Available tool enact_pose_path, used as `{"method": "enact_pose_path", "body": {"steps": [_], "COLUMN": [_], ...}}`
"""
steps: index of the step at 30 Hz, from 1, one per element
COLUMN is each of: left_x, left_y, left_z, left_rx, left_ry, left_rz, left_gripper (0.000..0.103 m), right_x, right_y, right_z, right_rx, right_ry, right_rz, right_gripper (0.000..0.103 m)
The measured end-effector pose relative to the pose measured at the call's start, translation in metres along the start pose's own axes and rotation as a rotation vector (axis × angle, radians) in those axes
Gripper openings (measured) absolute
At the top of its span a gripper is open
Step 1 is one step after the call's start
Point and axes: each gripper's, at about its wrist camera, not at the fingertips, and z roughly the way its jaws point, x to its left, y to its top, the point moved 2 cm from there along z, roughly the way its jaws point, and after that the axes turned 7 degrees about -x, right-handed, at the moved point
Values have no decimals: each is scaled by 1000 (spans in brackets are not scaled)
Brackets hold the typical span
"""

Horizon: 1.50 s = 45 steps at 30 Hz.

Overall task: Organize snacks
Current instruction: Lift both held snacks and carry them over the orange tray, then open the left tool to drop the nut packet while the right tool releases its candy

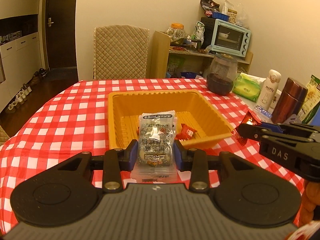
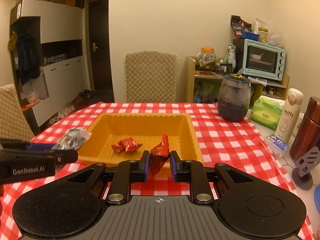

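An orange tray [image 1: 152, 98] [image 2: 144, 120] sits on the red checked tablecloth, with red wrapped candy [image 1: 187, 133] [image 2: 128, 145] lying inside. My left gripper [image 1: 155, 149] is shut on a clear grey snack packet [image 1: 155, 138], held over the tray's near rim; the packet also shows at the left of the right wrist view [image 2: 73, 139]. My right gripper [image 2: 159, 158] is shut on a red candy wrapper [image 2: 160, 150], just before the tray's near edge; in the left wrist view it appears right of the tray [image 1: 243, 131] with the red candy [image 1: 249, 120].
A dark glass jar [image 2: 234, 98], green tissue pack [image 2: 265, 112], white miffy bottle [image 2: 289, 114] and brown flask [image 2: 306, 130] stand on the table's right side. A quilted chair [image 2: 151, 76] is behind the table; a shelf with a blue toaster oven [image 2: 264, 60] stands at the back right.
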Motion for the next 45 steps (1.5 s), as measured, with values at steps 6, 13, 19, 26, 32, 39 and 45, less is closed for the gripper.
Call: {"method": "enact_pose_path", "body": {"steps": [6, 13, 19, 26, 32, 39, 45], "left_x": [4, 10, 16, 26, 33, 41, 39], "left_y": [10, 20, 26, 29, 30, 29, 29], "left_z": [16, 36, 56, 77, 94, 106, 116], "left_rx": [-5, 1, 10, 22, 36, 51, 57], "left_ry": [14, 29, 41, 50, 56, 57, 54], "left_rz": [-4, -4, -10, -27, -40, -63, -61], "left_gripper": [34, 34, 34, 34, 34, 34, 34], "right_x": [-2, -8, -14, -13, -13, -18, -18], "right_y": [12, 21, 24, 27, 24, 18, 14], "right_z": [19, 44, 65, 84, 103, 122, 128], "right_rx": [-1, 5, 16, 21, 42, 71, 87], "right_ry": [-6, -16, -29, -31, -36, -42, -34], "right_rz": [21, 46, 72, 74, 64, 66, 69], "right_gripper": [22, 22, 22, 22, 22, 22, 22]}}
